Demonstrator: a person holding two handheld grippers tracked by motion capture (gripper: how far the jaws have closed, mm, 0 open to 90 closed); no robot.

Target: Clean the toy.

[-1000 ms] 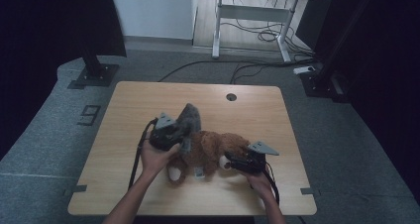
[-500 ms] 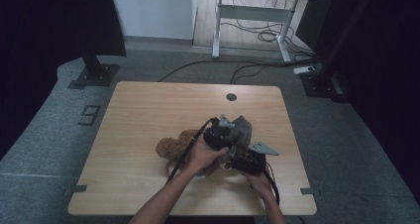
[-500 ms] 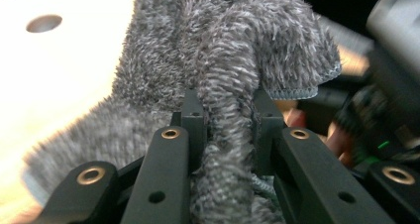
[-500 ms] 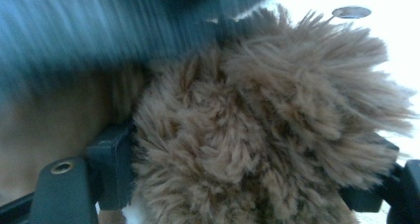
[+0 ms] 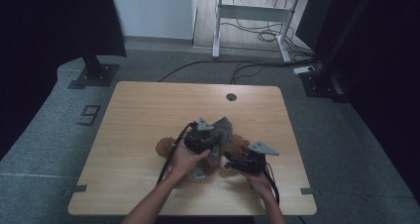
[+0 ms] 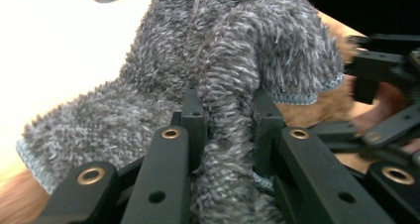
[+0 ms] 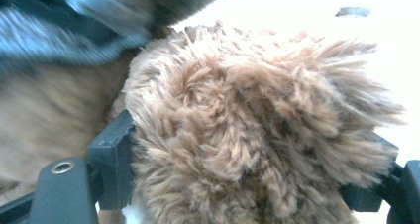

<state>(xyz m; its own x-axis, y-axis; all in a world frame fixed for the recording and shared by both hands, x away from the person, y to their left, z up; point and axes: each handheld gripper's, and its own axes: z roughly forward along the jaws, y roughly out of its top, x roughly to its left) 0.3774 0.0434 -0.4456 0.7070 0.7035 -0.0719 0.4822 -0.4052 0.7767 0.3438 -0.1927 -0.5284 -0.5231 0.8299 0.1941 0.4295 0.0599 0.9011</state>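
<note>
A light wooden table [image 5: 148, 115] with a round cable hole [image 5: 231, 97] near its far edge stands on grey carpet, and your two forearms come in from the near edge. On the near half of the table, slightly right of centre, lies a brown plush toy [image 5: 163, 145], its shaggy fur spreading out to both sides of your hands. A grey fuzzy cloth [image 5: 223, 130] with a pale blue stitched hem is draped over the toy's middle.

Your left forearm angles up and to the right, so your left hand [image 5: 185, 159] sits over the toy's centre. The left gripper [image 5: 214, 147] that you hold points away from you toward the cloth. In the left gripper view, its jaws are closed to a narrow gap around a bunched fold of the grey cloth [image 6: 233, 80], which rises between them and spills out beyond.

Your right hand [image 5: 257, 179] rests near the table's near right area, with your wrist fairly straight. The right gripper [image 5: 232, 162] points left into the toy. In the right gripper view, its jaws stand fairly wide on either side of a thick clump of the brown plush toy [image 7: 257, 135], pressing into it.
</note>
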